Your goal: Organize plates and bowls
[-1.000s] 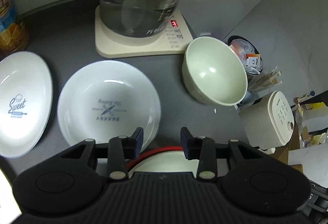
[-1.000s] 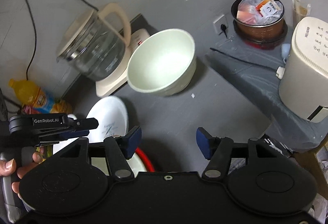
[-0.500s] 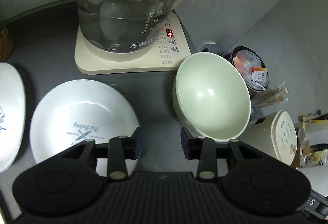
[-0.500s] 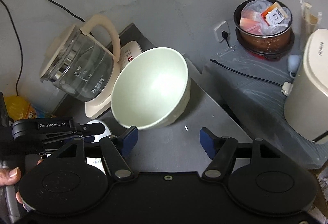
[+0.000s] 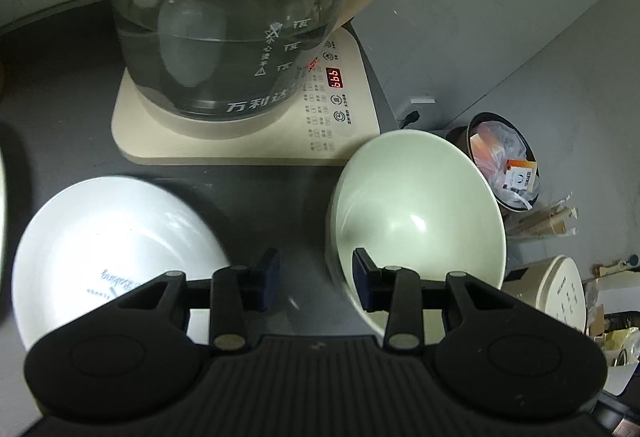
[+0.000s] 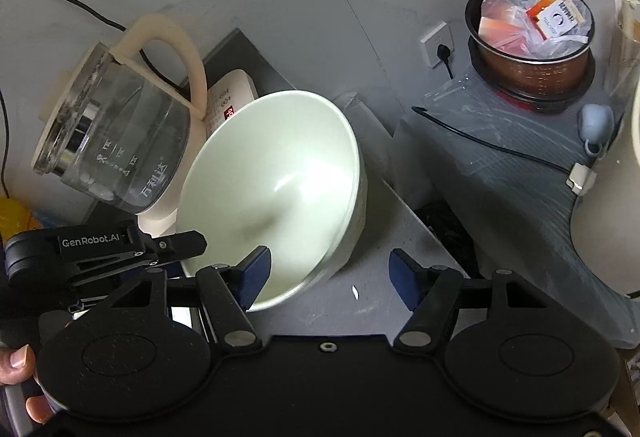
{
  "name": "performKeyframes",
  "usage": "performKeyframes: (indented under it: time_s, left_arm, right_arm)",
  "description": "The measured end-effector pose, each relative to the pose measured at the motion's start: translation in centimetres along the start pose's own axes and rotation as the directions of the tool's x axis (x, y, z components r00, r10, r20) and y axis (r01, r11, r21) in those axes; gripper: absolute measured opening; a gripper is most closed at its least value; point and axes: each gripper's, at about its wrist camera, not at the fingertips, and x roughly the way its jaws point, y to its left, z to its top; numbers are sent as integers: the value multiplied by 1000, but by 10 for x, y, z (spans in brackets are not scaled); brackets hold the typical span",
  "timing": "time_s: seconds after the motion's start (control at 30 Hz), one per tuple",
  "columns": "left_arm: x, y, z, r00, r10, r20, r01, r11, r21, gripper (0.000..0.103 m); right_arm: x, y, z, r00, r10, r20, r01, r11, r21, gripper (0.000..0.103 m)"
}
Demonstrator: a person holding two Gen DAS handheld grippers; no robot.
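Note:
A pale green bowl (image 5: pixel 416 221) stands on the dark counter, right of a white plate with blue lettering (image 5: pixel 108 249). My left gripper (image 5: pixel 316 279) is open, with its right finger over the bowl's near rim and its left finger outside it. In the right wrist view the same bowl (image 6: pixel 276 193) sits just ahead. My right gripper (image 6: pixel 330 273) is open, its left finger over the bowl's near rim and its right finger over the counter. The left gripper (image 6: pixel 120 249) shows there at the bowl's left side.
A glass kettle (image 5: pixel 236 17) on a cream base (image 5: pixel 320 133) stands behind the plate and bowl. A pot holding plastic packets (image 6: pixel 532 37) and a cream appliance (image 5: pixel 556 293) sit to the right. A cable (image 6: pixel 492 145) runs over the grey cover.
Both grippers have moved forward toward the green bowl, which now looks larger and sits at their fingertips. The second plate at far left has slipped out of view.

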Motion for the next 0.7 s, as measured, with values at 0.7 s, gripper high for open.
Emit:
performKeyframes:
  time_s: [0.7]
  left_arm:
    - [37,-1,0,998,-25,-50,20,995,-95,9]
  right_arm:
    - [29,1,5,999,-23,-48,23,1000,0,25]
